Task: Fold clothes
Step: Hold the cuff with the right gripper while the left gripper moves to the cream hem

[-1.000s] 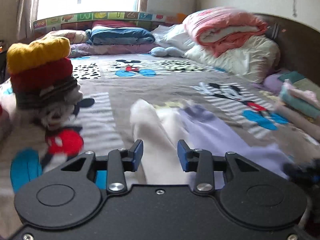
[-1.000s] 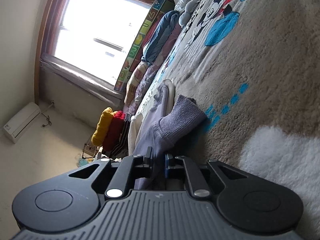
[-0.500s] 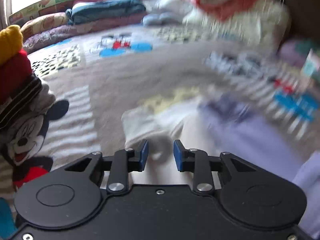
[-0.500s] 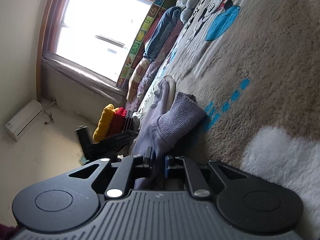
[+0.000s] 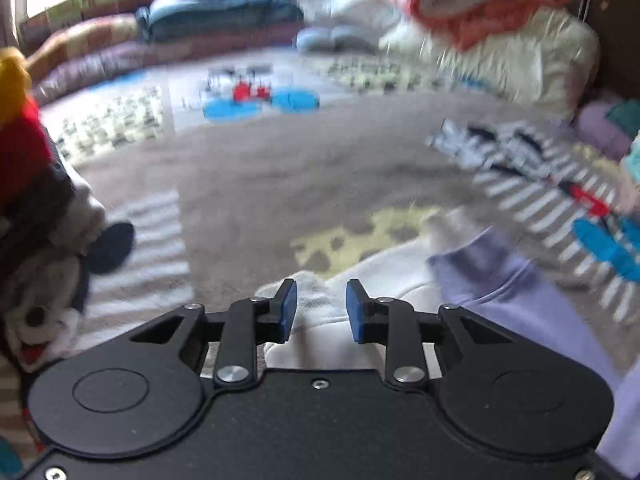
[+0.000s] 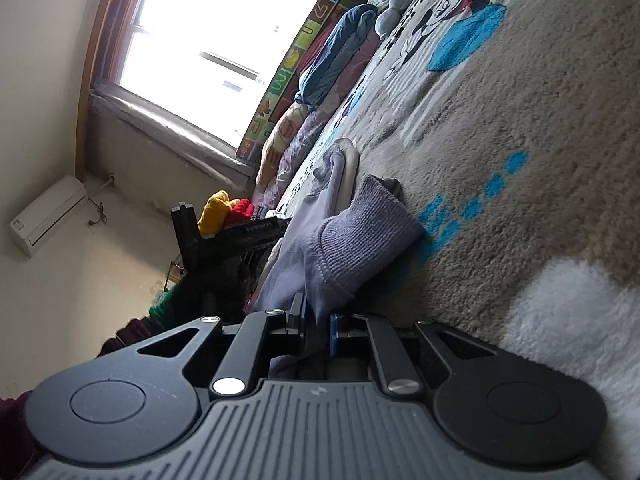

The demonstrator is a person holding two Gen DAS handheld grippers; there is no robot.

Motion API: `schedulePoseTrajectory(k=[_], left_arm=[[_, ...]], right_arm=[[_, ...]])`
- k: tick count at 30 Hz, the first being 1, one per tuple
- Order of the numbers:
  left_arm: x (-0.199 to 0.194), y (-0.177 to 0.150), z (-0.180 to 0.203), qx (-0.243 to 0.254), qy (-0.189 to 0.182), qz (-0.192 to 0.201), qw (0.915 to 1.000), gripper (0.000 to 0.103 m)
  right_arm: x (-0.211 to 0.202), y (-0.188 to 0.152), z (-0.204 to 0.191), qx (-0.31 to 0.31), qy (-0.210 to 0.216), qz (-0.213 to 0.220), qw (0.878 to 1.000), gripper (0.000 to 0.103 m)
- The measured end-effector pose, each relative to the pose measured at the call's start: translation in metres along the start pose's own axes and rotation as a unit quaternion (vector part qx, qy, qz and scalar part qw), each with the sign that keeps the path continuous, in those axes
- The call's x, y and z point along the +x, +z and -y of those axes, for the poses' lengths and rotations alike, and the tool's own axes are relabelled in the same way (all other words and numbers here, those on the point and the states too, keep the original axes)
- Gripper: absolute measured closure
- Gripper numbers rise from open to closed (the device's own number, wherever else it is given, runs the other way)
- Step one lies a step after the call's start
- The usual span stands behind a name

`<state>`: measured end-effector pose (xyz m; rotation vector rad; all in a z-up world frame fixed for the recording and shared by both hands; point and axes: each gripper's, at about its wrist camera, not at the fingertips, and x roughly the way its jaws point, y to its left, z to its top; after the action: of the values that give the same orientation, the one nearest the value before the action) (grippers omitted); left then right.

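A lavender and white garment (image 5: 500, 280) lies on the Mickey Mouse blanket (image 5: 280, 184). My left gripper (image 5: 321, 307) is open, its blue pads on either side of the garment's white edge (image 5: 320, 304), low over the bed. In the right wrist view my right gripper (image 6: 316, 322) is shut on the lavender fabric near its ribbed cuff (image 6: 360, 232). The left gripper's black body (image 6: 240, 236) shows beyond the garment there.
A stack of folded clothes (image 5: 24, 152), yellow, red and dark, stands at the left. Pillows and rolled bedding (image 5: 472, 4) line the headboard. More folded items (image 5: 624, 148) lie at the right edge. A window (image 6: 224, 40) is beside the bed.
My left gripper has moved down and forward onto the garment's white edge, its jaws narrowing slightly. My right gripper stays shut on the lavender fabric, barely moving.
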<state>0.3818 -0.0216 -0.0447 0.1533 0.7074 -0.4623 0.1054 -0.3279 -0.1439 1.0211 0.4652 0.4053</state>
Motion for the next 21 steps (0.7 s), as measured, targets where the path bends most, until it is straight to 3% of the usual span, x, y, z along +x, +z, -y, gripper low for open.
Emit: schedulePoseTrajectory(k=[6,9,12,14,16,18,21], left_arm=[[-0.063,-0.039,0.019,0.016,-0.006,0.027,0.9995,0.077],[-0.051,-0.068,0.029,0.017,0.003,-0.009,0.9998,0.077],[-0.035,-0.084,0.042,0.071,0.032,-0.008,0.9970,0.077],[-0.050,-0.075,0.039,0.046,0.034,-0.005,0.9983,0.077],[-0.080,-0.078,0.041,0.033,0.034,0.025,0.9985,0.077],[-0.109,-0.086,0.046,0.025,0.037,0.047,0.9979,0.077],[-0.141,-0.116,0.057,0.019,0.030,0.059,0.9976,0.077]], right_arm=[[0.000,0.001,0.000,-0.001,0.001,0.000,1.000,0.091],[0.000,0.000,-0.001,-0.006,0.000,0.000,1.000,0.091],[-0.001,-0.002,-0.002,-0.013,-0.002,0.002,1.000,0.091],[-0.002,-0.002,-0.002,-0.017,0.000,0.005,1.000,0.091],[-0.006,-0.002,-0.005,-0.016,0.004,0.016,1.000,0.089],[-0.010,-0.001,-0.007,-0.012,0.011,0.028,0.999,0.076],[-0.017,0.003,-0.010,-0.002,0.016,0.048,0.999,0.069]])
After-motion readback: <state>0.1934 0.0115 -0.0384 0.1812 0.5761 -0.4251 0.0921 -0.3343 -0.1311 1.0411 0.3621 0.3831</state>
